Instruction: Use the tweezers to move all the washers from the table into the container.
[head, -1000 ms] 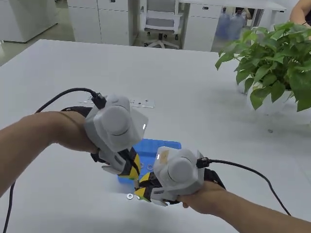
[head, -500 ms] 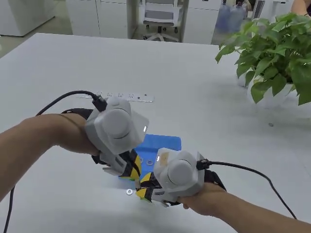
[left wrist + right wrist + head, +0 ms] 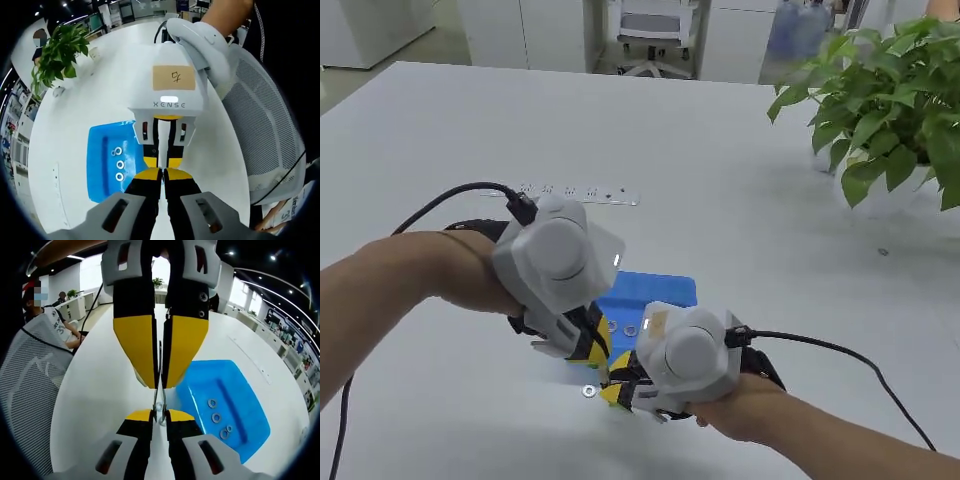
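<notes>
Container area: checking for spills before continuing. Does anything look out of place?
Nothing spilled or damaged. One washer lies on the table outside the container. Oddly, the left gripper and right gripper both clamp the tweezers.

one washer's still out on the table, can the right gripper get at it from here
Probably yes. The washer lies on bare table right beside the right gripper's fingers, nothing covering it. The left gripper sits nose to nose with it on the tweezers, which may crowd the move.
</notes>
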`<state>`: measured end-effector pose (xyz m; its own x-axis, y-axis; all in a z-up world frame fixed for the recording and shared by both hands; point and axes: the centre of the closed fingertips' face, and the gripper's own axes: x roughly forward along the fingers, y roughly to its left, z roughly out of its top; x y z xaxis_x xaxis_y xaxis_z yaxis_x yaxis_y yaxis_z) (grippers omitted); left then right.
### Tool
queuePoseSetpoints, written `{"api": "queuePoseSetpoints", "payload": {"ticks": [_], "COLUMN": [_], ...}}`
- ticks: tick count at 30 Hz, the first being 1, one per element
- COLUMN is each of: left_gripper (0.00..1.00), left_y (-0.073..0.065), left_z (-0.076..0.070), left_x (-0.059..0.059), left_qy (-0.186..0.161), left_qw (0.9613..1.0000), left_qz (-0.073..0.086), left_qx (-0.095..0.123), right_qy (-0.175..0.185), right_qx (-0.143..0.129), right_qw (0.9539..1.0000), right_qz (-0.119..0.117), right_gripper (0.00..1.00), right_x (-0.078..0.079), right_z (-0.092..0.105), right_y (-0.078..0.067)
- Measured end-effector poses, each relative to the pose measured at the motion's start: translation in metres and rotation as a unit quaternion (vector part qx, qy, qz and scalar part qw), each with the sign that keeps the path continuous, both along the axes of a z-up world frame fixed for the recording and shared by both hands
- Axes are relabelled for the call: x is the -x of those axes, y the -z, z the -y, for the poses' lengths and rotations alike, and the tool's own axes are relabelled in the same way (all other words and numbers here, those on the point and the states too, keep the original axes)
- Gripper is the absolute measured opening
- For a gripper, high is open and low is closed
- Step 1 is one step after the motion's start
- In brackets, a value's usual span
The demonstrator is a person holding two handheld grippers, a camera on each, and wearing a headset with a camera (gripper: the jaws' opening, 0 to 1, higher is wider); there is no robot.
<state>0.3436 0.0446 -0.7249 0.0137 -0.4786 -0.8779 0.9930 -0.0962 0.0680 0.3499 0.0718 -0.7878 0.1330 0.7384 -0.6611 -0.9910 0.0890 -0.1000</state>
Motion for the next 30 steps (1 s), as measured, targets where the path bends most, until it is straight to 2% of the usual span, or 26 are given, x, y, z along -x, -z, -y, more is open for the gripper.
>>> {"api": "queuePoseSetpoints", "payload": {"ticks": [13,20,30], "left_gripper": [0.06,0.06,0.06], "left_y": [0.001,0.0014,0.0013], "left_z": [0.0026,0.0037,0.0029], "left_x": [-0.0033,-0.0083,-0.0066], "left_qy": [-0.002,-0.002,0.001], "left_qw": [1.0,1.0,0.9999], "left_qz": [-0.003,-0.006,-0.01], "left_qx": [0.004,0.002,0.0], "right_qy": [0.004,0.017,0.023], "right_qx": [0.0,0.003,0.003], "right_qw": [1.0,0.9997,0.9995], "right_qz": [-0.004,-0.014,-0.022], "right_gripper": [0.13,0.1,0.09], "right_x": [-0.0002,-0.0027,-0.002], "right_z": [0.0008,0.0025,0.0027], "right_y": [0.0024,0.0032,0.0032]}}
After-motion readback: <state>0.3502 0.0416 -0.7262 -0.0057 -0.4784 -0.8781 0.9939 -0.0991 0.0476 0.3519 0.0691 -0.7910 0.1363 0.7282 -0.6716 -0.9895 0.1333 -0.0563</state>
